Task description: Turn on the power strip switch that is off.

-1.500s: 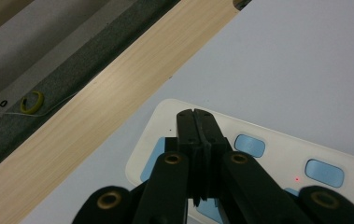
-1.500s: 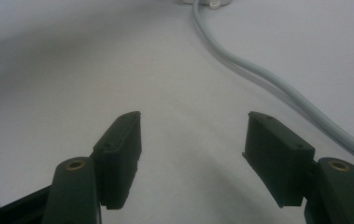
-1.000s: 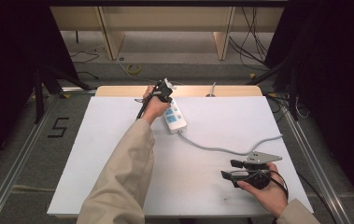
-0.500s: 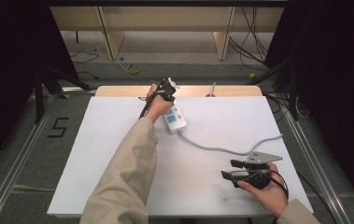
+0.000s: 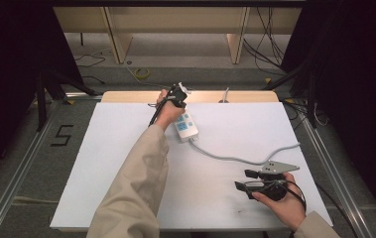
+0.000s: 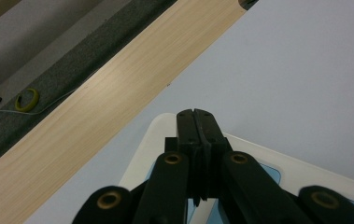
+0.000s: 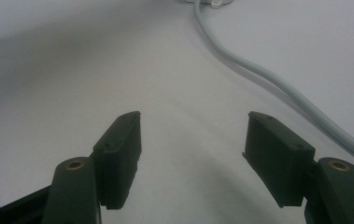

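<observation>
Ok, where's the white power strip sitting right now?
High view: the white power strip lies at the table's far middle, near the wooden edge strip, right under the shut left gripper; its grey cable trails toward the right gripper.

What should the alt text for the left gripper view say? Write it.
The left gripper, its two black jaws pressed together, hangs over a white remote lying on a white table. Beyond the white surface runs a pale wooden edge.

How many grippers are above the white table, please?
2. The left gripper is at the far edge, over the white power strip; the right gripper is near the front right corner.
</observation>
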Tool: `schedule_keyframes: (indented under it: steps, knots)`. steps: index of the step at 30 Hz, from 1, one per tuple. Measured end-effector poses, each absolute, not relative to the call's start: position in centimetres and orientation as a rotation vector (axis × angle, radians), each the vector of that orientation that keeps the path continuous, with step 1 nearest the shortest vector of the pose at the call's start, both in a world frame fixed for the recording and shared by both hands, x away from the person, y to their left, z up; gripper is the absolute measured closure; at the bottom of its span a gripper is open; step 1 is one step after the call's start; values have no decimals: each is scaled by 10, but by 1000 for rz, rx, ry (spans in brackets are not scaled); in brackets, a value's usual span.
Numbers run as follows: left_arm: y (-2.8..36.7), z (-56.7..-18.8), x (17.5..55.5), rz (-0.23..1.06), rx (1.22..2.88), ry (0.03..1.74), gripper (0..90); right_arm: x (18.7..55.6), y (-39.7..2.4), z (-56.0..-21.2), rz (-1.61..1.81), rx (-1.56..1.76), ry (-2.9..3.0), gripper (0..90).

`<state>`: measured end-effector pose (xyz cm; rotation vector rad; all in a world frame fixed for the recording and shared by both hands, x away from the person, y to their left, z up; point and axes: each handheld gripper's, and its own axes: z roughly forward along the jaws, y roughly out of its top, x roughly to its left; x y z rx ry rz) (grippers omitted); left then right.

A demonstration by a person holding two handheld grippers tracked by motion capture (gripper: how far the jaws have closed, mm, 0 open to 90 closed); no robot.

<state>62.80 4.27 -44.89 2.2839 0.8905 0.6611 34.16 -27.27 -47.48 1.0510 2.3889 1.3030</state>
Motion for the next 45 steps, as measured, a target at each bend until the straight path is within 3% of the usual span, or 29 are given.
schedule_keyframes:
  steps: [45]
  knots:
    - [40, -459, 630, 658, 2254, 934, 899, 342, -273, -475, 1302, 1049, 2394, 370]
